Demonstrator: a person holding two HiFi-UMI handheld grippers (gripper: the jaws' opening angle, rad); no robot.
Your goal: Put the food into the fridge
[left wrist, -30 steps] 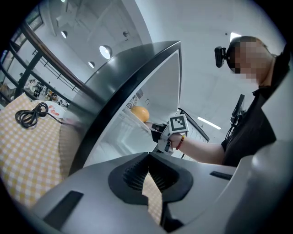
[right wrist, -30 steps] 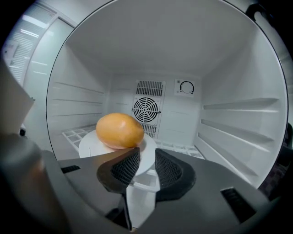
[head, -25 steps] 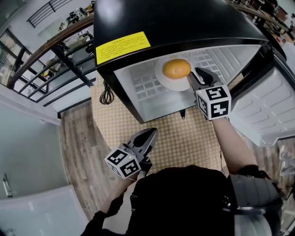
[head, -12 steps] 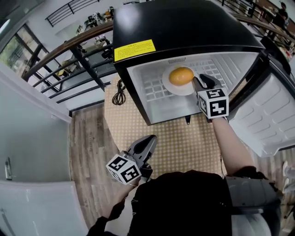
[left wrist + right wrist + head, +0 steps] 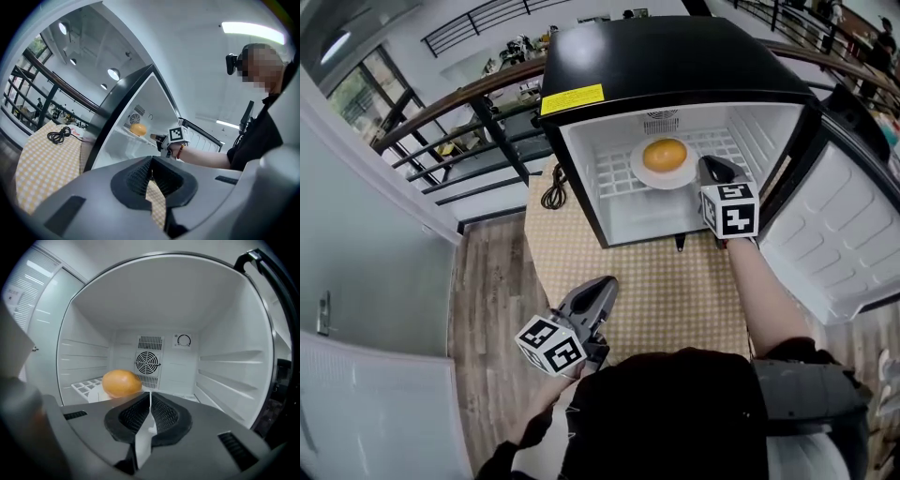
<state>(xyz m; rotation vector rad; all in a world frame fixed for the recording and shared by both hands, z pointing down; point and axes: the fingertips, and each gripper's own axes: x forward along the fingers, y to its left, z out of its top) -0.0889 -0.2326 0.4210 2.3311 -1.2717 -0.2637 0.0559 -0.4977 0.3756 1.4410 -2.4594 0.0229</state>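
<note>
A round orange food item [image 5: 665, 154] lies on a white plate [image 5: 639, 169] on the wire shelf inside the open black fridge [image 5: 666, 56]. My right gripper [image 5: 712, 170] hovers at the fridge mouth just right of the plate. Its jaws have just been closing and now meet with nothing between them. In the right gripper view the food [image 5: 121, 383] and plate [image 5: 97, 397] sit ahead and left of the right gripper [image 5: 150, 397]. My left gripper [image 5: 598, 292] is held over the table, shut and empty. The left gripper view shows that gripper [image 5: 151, 161] aimed toward the fridge and the food [image 5: 138, 129].
The fridge stands on a table with a yellow checked cloth [image 5: 666, 281]. Its white-lined door [image 5: 825, 244] swings open at the right. A coiled black cable [image 5: 553, 197] lies left of the fridge. A railing [image 5: 478, 103] and wooden floor [image 5: 487, 281] lie beyond the table's left edge.
The right gripper's jaws, open beside the plate before, are now shut, and it has drawn slightly back. The left gripper has risen a little.
</note>
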